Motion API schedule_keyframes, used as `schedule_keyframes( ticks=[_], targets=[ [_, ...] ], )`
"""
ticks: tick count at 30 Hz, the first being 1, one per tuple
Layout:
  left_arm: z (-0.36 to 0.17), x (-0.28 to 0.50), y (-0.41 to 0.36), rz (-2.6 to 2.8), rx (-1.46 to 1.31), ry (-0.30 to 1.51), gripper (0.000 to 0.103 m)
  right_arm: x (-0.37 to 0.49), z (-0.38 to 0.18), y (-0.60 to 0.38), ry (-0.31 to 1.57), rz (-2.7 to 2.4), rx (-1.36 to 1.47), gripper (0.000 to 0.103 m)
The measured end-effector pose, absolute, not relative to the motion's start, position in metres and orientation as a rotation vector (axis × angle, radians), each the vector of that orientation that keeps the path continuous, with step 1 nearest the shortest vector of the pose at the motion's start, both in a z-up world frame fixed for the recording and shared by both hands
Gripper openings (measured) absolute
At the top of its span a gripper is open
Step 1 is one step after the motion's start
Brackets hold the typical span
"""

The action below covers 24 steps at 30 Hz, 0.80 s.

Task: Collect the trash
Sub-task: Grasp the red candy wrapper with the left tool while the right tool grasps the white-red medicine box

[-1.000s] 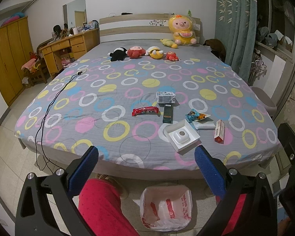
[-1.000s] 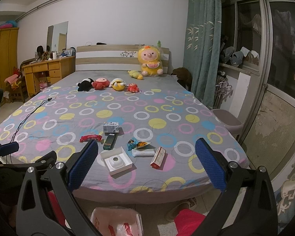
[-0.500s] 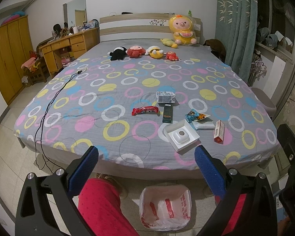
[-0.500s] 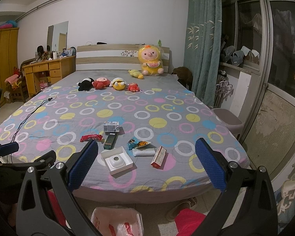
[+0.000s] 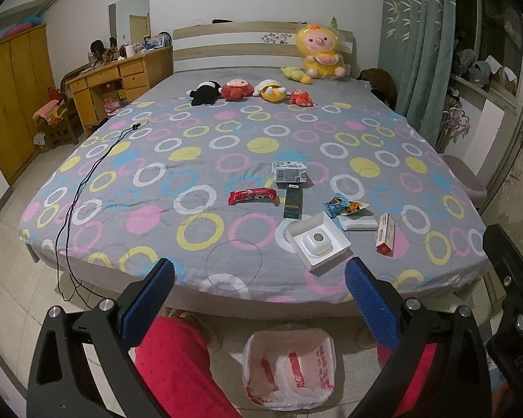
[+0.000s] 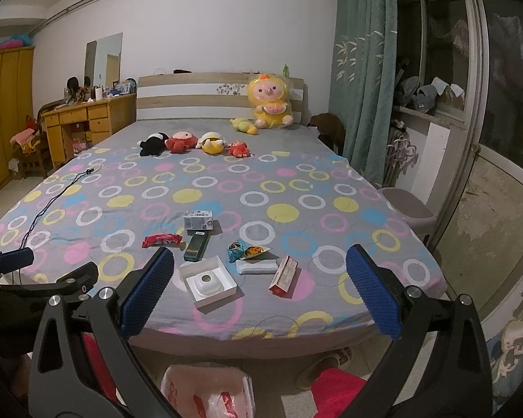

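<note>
Overhead-lit bedroom: ring-patterned bed [image 5: 205, 160], trash cluster [image 5: 317, 209] near foot edge.

Trash lies clustered on the bed's near edge — a red wrapper [image 5: 252, 195] at 9 o'clock, an open white box [image 5: 317, 242] at 6, a blue-orange snack bag [image 5: 343, 206] beside it — all flat.

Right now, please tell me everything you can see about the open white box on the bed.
The open white box is a shallow square tray with low walls, seemingly cardboard, with no lid on it. Inside sits a white rounded insert with a small dark round spot on top. The box lies flat and turned at an angle on the ring-patterned bed sheet, near the foot edge, among the other small items but apparently apart from them. The dark green box lies just beyond it. Neither gripper touches it.
</note>
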<state>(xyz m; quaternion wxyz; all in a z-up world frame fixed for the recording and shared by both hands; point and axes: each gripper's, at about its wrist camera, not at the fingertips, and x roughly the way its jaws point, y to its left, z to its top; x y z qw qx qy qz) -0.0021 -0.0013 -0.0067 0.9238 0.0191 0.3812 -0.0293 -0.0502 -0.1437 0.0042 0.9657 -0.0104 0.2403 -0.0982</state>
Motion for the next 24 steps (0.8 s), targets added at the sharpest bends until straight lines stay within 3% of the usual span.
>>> schedule_keyframes(
  ticks=[13,24],
  targets=[
    [-0.038,0.076,0.023,-0.099,0.000,0.950,0.096,0.003,-0.011,-0.199,0.536,-0.115,-0.009,0.097],
    [-0.072,0.179,0.022,-0.183,0.264,0.995,0.096,0.094,-0.040,-0.251,0.698,-0.055,-0.103,0.097]
  ],
)
